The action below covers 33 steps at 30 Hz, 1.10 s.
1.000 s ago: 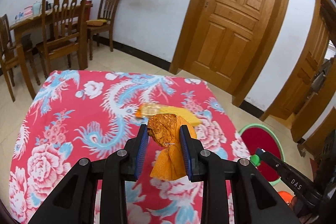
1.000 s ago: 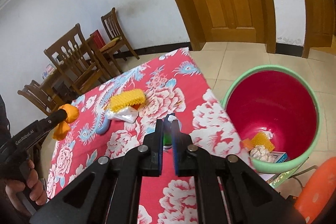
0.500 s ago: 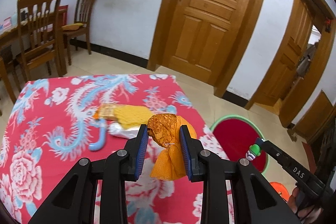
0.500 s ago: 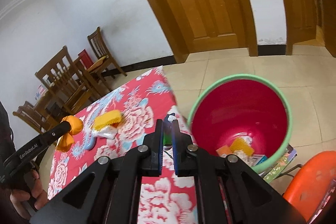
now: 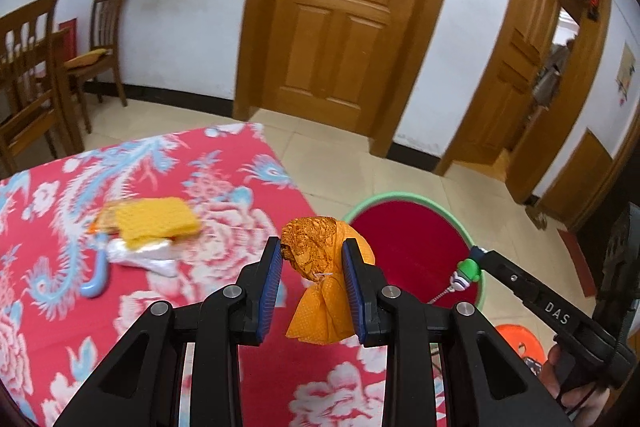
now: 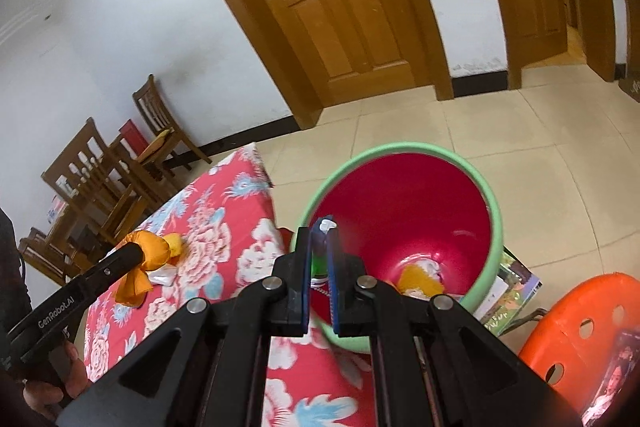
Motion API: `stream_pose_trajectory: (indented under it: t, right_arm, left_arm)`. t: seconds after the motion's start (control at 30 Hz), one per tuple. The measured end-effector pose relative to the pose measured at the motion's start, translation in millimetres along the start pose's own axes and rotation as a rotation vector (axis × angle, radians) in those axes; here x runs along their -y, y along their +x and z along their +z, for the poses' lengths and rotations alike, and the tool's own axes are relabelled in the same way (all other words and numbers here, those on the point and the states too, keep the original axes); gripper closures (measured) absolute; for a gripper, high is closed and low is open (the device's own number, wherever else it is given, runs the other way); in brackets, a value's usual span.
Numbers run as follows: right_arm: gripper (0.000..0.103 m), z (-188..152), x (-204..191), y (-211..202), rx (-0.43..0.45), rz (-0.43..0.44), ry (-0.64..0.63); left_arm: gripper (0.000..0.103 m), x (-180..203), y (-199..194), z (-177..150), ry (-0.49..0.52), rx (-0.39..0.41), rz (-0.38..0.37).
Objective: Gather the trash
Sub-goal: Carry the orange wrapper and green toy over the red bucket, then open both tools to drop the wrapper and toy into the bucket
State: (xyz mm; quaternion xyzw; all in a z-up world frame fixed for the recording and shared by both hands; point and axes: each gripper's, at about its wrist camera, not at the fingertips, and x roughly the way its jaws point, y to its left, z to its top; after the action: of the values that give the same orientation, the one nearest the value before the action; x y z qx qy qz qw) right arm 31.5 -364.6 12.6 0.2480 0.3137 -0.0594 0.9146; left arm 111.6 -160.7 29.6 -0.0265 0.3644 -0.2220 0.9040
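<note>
The crumpled orange paper wad [image 5: 320,267] is pinched between the blue pads of the left claw [image 5: 312,275], hanging above the tabletop edge, near the bucket. The right claw [image 6: 320,259] is clenched on a small green and white toy-like piece [image 6: 322,247], whose thin chain dangles, over the red plastic bucket with a green rim [image 6: 494,211].

Possible trouble: the wad is soft and only held at its waist, so it may slip; if it is let go too early, it would fall on the tabletop or floor beside the rim.

A yellow sponge-like pad [image 5: 156,219] on white wrapping and a blue curved piece [image 5: 94,281] lie on the red floral cloth [image 5: 52,311]. Around are beige tiles, wooden doors, chairs, and an orange stool [image 6: 580,323].
</note>
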Motion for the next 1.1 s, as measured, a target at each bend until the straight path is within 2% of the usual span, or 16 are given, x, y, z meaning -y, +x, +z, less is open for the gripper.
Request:
stream_pose_trajectory:
  t: [0.37,0.83,1.1]
  right_arm:
    - [0.094,-2.8,31.5,13.9,-0.035,-0.049,0.051]
    - [0.093,-9.3,54.4,33.7,-0.083,-0.082,0.106]
    - [0.092,-9.5,60.0,36.3,-0.085,-0.067,0.131]
  left_arm:
    - [0.072,44.5,51.2,-13.3,0.073,-0.105,-0.065]
    - [0.072,63.5,97.1,-24.0,0.115,-0.192,-0.075]
    - [0.06,66.7,102.9,-24.1,0.115,-0.2,-0.069]
